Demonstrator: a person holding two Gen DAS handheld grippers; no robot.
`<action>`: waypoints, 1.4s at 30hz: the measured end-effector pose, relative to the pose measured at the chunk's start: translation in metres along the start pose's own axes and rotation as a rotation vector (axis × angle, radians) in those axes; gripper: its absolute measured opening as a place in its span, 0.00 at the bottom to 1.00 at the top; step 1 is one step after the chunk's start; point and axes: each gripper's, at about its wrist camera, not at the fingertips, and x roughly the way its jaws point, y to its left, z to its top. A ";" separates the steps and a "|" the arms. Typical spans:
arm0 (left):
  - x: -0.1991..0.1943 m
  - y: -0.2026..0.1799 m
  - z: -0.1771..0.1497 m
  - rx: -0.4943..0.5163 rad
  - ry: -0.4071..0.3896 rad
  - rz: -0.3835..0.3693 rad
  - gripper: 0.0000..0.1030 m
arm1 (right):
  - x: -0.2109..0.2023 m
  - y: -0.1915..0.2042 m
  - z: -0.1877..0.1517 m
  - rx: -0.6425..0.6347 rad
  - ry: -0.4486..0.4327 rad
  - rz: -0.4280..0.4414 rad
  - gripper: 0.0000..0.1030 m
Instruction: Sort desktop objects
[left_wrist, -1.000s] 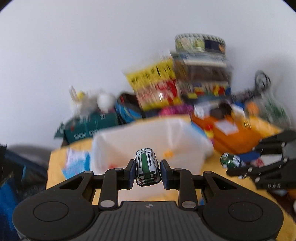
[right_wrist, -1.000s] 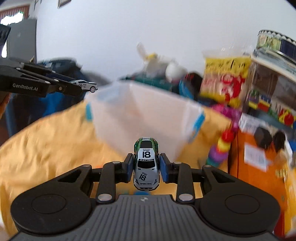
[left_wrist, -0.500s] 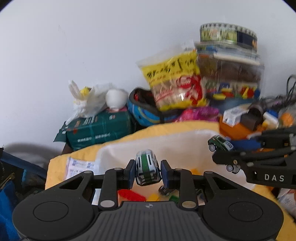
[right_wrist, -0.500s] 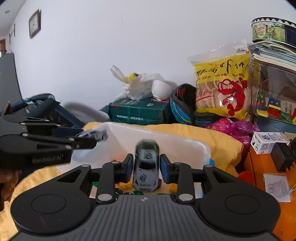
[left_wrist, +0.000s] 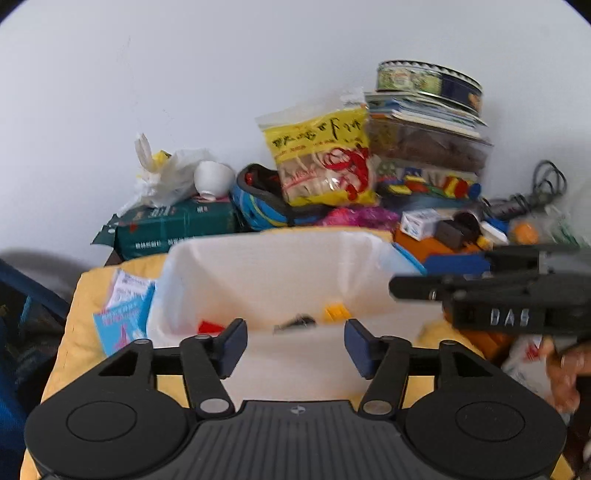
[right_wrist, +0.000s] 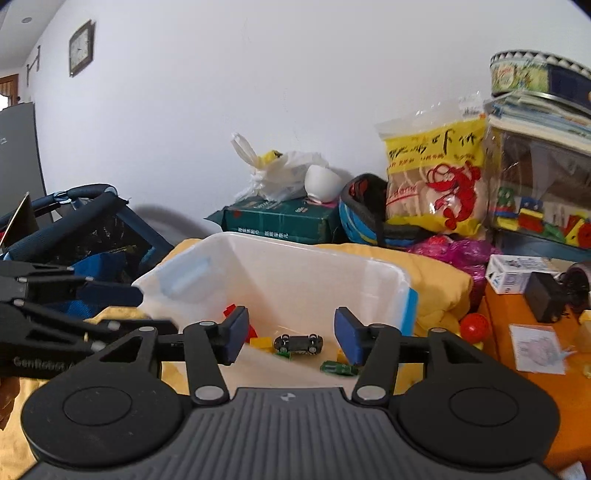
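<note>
Inside, glossy rounded toy car (right_wrist: 298, 343).

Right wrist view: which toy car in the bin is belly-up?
The dark car mid-bin, wheels and underside showing. The green car lies nearer the right gripper, no wheels visible.

In the right wrist view a bin (right_wrist: 288, 273) sits at frame centre on a cloth (right_wrist: 439, 280) that covers the surface. Inside the bin, a toy car (right_wrist: 298, 343) lies on its side at the bottom, among blocks (right_wrist: 260, 341), with a second car (right_wrist: 338, 368) lower right of it. Behind the bin, along the wall, a book (right_wrist: 280, 219) lies at centre with a tied bag (right_wrist: 277, 173) and a cup (right_wrist: 322, 182) on top. Right of the book comes a helmet (right_wrist: 365, 218), then a snack bag (right_wrist: 436, 177) leaning upright. At the right edge a clear box (right_wrist: 543, 184) carries papers and a tin (right_wrist: 535, 74). In the left wrist view a leaflet (left_wrist: 125, 314) lies left of the bin.
</note>
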 end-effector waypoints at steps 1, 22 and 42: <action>-0.005 -0.004 -0.007 0.011 0.009 -0.004 0.60 | -0.006 0.001 -0.004 -0.011 0.001 -0.001 0.57; -0.030 -0.064 -0.113 0.001 0.241 -0.049 0.63 | -0.042 0.014 -0.114 -0.017 0.271 0.023 0.62; -0.029 -0.101 -0.124 0.055 0.294 -0.014 0.63 | -0.060 0.008 -0.136 -0.143 0.310 0.103 0.58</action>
